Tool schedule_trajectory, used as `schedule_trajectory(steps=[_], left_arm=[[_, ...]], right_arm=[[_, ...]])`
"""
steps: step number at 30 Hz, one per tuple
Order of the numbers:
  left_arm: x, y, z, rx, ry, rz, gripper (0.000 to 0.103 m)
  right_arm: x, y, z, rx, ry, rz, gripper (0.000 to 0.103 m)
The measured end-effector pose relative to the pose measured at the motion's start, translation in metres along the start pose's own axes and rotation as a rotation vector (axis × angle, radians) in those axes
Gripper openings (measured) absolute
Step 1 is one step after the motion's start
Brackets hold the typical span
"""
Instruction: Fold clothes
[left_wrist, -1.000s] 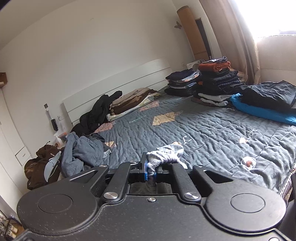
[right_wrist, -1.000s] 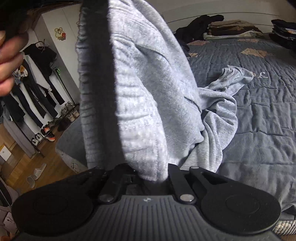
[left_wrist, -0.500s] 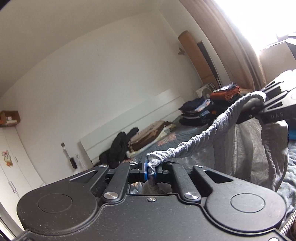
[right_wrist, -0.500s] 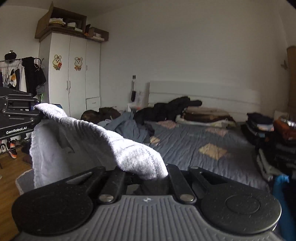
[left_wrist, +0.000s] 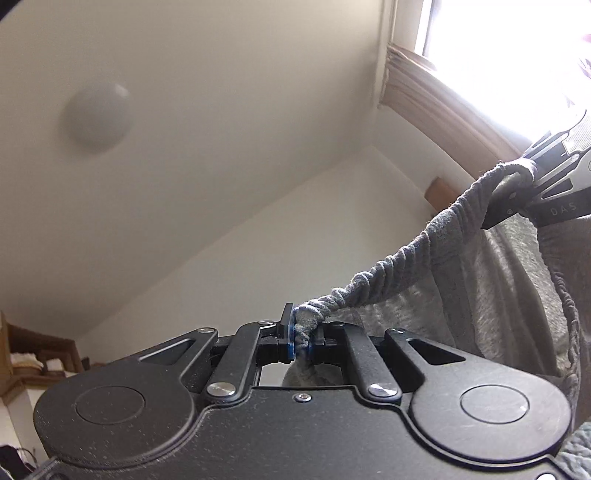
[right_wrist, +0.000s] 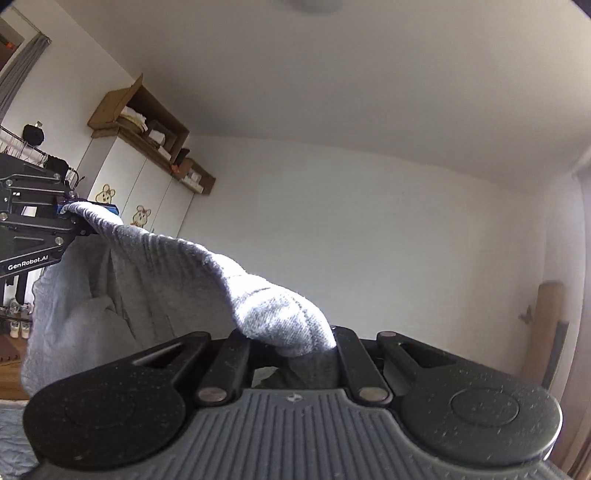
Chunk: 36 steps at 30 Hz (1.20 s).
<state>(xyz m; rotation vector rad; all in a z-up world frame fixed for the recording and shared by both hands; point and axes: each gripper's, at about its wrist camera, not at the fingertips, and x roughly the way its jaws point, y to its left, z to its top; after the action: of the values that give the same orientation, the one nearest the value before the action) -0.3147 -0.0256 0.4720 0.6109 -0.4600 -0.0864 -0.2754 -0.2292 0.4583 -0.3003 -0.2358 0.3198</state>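
The left gripper (left_wrist: 301, 341) is clamped on one end of the grey garment's (left_wrist: 480, 288) gathered waistband, and the right gripper (right_wrist: 295, 345) is closed on the other end; the fabric hangs between them in the air, both cameras tilted up toward the ceiling lamp (left_wrist: 98, 118)

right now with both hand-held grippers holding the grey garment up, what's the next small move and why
Probably draw the two apart a little. The left hand-held gripper and right hand-held gripper each pinch the grey garment, but the edge between them is bunched and twisted like a rope, with the body hanging below. Tensioning it should flatten it before laying down.
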Motion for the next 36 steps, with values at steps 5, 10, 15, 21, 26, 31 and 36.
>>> schedule_trajectory(steps=[5, 10, 15, 21, 26, 31, 36], left_arm=[[-0.007, 0.035, 0.077, 0.058, -0.098, 0.124, 0.006], [-0.011, 0.051, 0.132, 0.088, -0.142, 0.199, 0.006], [-0.009, 0.048, 0.149, 0.089, -0.162, 0.204, 0.006], [0.043, 0.031, 0.11, 0.077, -0.101, 0.142, 0.006], [0.115, -0.002, 0.062, 0.079, 0.003, 0.071, 0.006], [0.199, -0.038, -0.011, 0.073, 0.128, -0.01, 0.006], [0.298, -0.092, -0.106, 0.056, 0.264, -0.095, 0.006]], right_arm=[[-0.019, -0.016, 0.077, -0.065, -0.126, -0.059, 0.005], [-0.022, -0.028, 0.116, -0.089, -0.167, -0.103, 0.005], [-0.024, -0.04, 0.155, -0.112, -0.207, -0.148, 0.005], [-0.005, -0.054, 0.167, -0.122, -0.199, -0.169, 0.006], [0.06, -0.071, 0.119, -0.093, -0.077, -0.141, 0.006], [0.148, -0.085, 0.057, -0.032, 0.067, -0.105, 0.006], [0.259, -0.088, -0.032, 0.041, 0.226, -0.068, 0.006]])
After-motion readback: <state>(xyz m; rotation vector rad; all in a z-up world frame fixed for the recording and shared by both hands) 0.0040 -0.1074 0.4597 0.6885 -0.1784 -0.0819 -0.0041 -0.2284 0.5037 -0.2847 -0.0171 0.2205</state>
